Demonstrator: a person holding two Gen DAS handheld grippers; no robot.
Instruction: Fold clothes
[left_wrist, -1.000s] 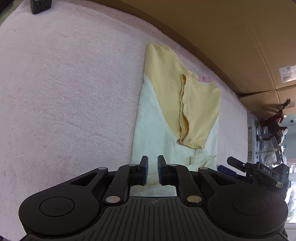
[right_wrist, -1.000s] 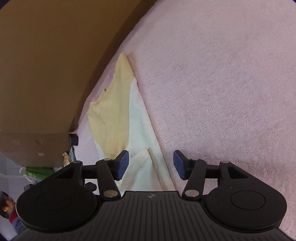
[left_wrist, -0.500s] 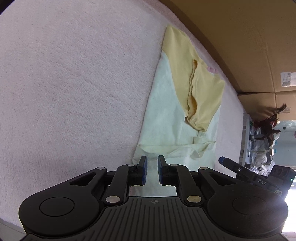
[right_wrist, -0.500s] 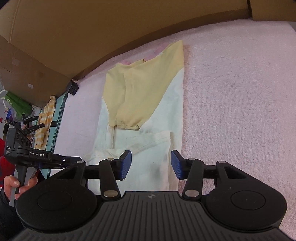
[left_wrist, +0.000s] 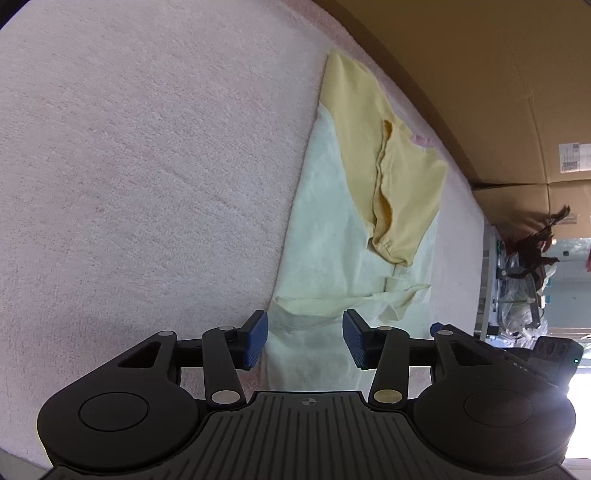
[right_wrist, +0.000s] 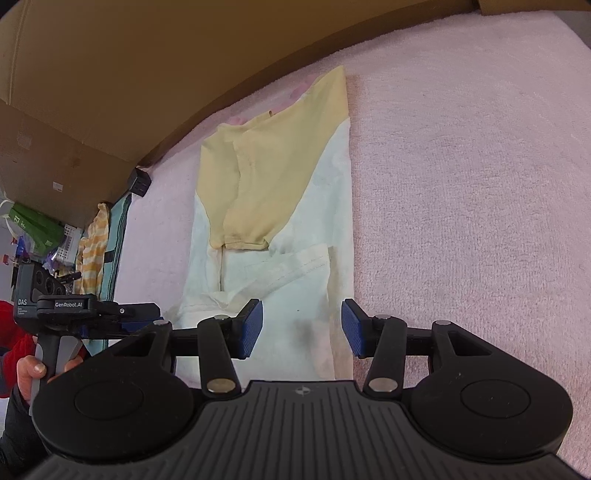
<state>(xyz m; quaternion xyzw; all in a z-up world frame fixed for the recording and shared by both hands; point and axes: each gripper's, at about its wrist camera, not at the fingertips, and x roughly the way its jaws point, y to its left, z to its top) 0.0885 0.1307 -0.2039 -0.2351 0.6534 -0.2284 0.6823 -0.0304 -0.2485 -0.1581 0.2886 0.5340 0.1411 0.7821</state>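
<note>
A pale cream and yellow shirt (left_wrist: 332, 236) lies flat on the pink towel surface (left_wrist: 147, 166), folded into a long strip with the yellow sleeves laid across its upper part. My left gripper (left_wrist: 304, 341) hovers over the shirt's near hem, its jaws opening, blue pads apart with nothing pressed between them. In the right wrist view the same shirt (right_wrist: 280, 206) runs away from me. My right gripper (right_wrist: 302, 330) stands open above the near hem, nothing held. The left gripper's body (right_wrist: 70, 306) shows at the left, held by a hand (right_wrist: 29, 369).
A cardboard wall (left_wrist: 480, 74) borders the far side of the towel. A striped yellow cloth and a teal cloth (right_wrist: 99, 240) lie past the left edge. A small black box (right_wrist: 139, 182) sits by the cardboard. Clutter (left_wrist: 528, 266) stands beyond the right edge.
The left jaws have gone from nearly shut to wide apart. The right wrist view has rolled so the shirt now runs straight ahead, and the right jaws stay apart.
</note>
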